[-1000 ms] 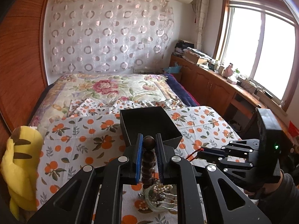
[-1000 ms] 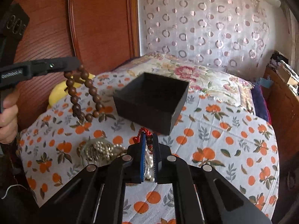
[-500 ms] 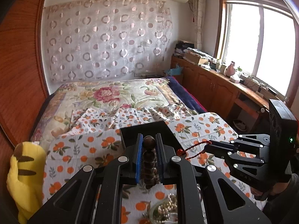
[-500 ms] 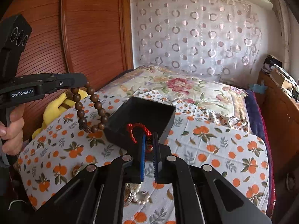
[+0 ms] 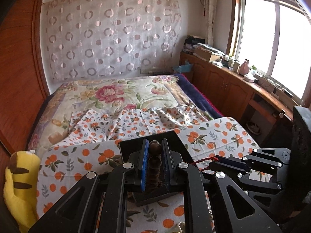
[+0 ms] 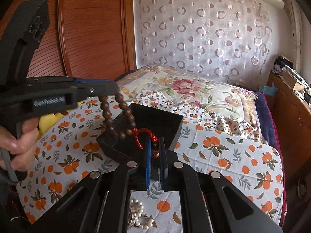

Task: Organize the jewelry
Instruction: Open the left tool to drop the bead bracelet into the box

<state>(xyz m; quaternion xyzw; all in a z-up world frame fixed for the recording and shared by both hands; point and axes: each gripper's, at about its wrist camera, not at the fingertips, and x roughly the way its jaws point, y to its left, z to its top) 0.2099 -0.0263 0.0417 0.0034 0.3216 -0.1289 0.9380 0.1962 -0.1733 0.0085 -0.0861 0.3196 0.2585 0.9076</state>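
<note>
Beads over box: my left tool (image 6: 108, 89) pinches the brown wooden bead bracelet (image 6: 118, 116), its loop hanging straight down over the black box's (image 6: 171, 124) near-left corner. My right tool (image 6: 155, 155), clamped on the red cord charm (image 6: 143, 134), sits nearer the box's middle.

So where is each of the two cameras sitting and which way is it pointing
Left wrist: on the left gripper, facing the window side across the bed; it grips the brown bead bracelet.
Right wrist: on the right gripper, facing the wooden wardrobe; it holds the red cord, and a hand shows.
Shared: the black box and each other's gripper.
</note>
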